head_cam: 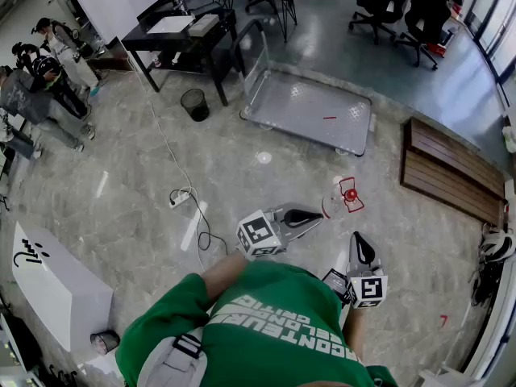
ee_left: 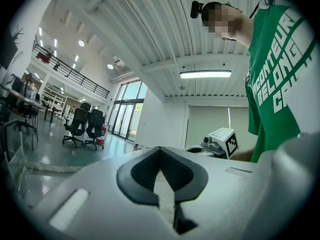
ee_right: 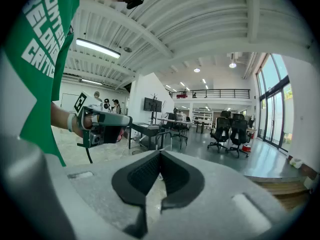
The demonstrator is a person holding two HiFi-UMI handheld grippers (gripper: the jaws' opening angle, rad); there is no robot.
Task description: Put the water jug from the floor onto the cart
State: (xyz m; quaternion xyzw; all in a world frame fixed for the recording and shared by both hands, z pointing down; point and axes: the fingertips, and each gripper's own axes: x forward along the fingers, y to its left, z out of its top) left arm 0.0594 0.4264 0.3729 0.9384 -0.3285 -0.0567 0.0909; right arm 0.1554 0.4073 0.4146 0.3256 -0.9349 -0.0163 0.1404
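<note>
**Water jug on the floor, both tools clenched**

I see the clear water jug (head_cam: 343,197) with its red cap (head_cam: 351,194) sitting on the grey floor (head_cam: 242,184), just right of centre in the head view. It is well apart from the flat cart (head_cam: 310,107) in the upper middle. My left tool (head_cam: 310,215) points toward the jug from just beside it, jaws pressed together. My right tool (head_cam: 361,244), lower right, is clenched too, jaws meeting on themselves.

- Pretty clearly a big open-plan office: black desks (head_cam: 149,39) and rolling office chairs (head_cam: 379,6) well ahead of the right claw (head_cam: 360,239).
- Mezzanine railing (ee_right: 215,91), tall windows (ee_right: 272,104) and strip lights (ee_right: 97,48) overhead.
</note>
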